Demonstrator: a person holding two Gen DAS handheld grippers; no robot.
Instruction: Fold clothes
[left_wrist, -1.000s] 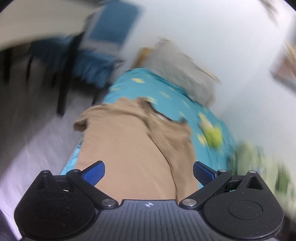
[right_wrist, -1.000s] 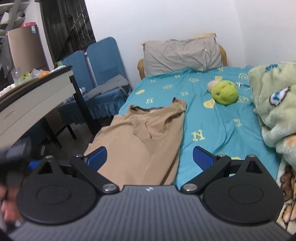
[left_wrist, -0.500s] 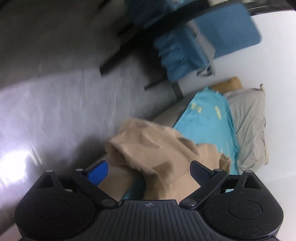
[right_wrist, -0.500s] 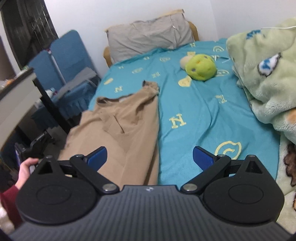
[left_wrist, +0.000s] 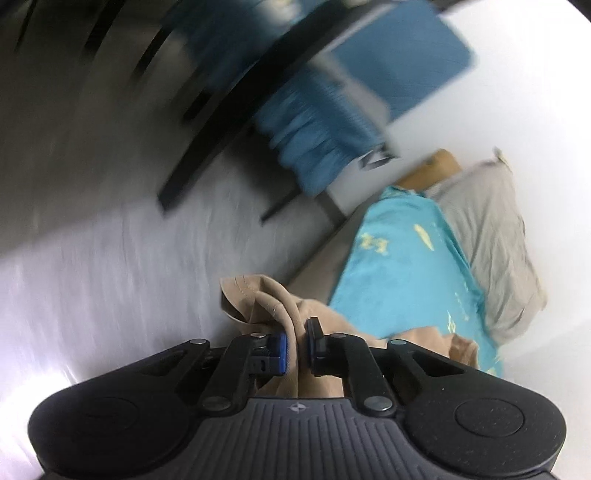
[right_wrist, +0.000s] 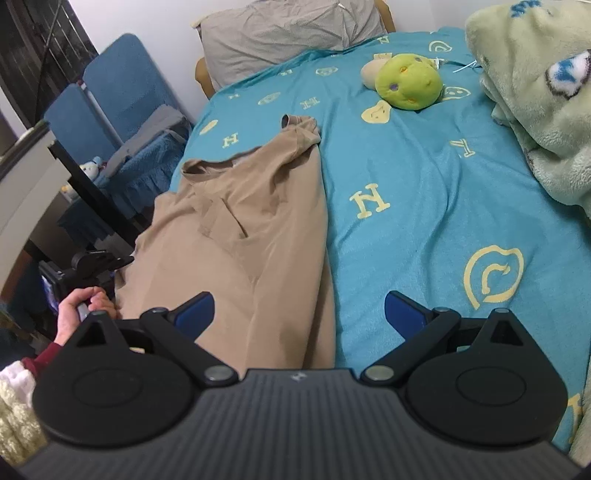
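— Tan cotton, that is what I have on the bed: a tan T-shirt (right_wrist: 255, 236) lying along the left edge of the bed (right_wrist: 424, 206), collar toward the pillow (right_wrist: 291, 29), its left side spilling over the edge.

— And your left hand-held gripper (left_wrist: 295, 347)?

— Clamped down on a bunched fold of that T-shirt, at the left edge of the bed. Through its own camera I see cloth pinched between the blue pad and the black one, with a hemmed sleeve end sticking out beyond the fingertips. The background there is smeared, so I can only make out grey floor (left_wrist: 110, 258), a blue chair (left_wrist: 332, 122) and the teal sheet.

— The right one?

— My right hand-held gripper (right_wrist: 299, 310) is spread wide with nothing in it, hovering over the foot end of the bed. Its left finger (right_wrist: 192, 314) sits above the T-shirt, its right finger over bare sheet.

— Can you see the left one from there?

— Yes, low at the left edge, with a hand (right_wrist: 79, 310) in a dark red sleeve around its handle.

— Anything else on the bed?

— A green plush toy (right_wrist: 410, 83) near the head end, well apart from the T-shirt, and a pale green fleece blanket (right_wrist: 535, 103) heaped along the right edge.
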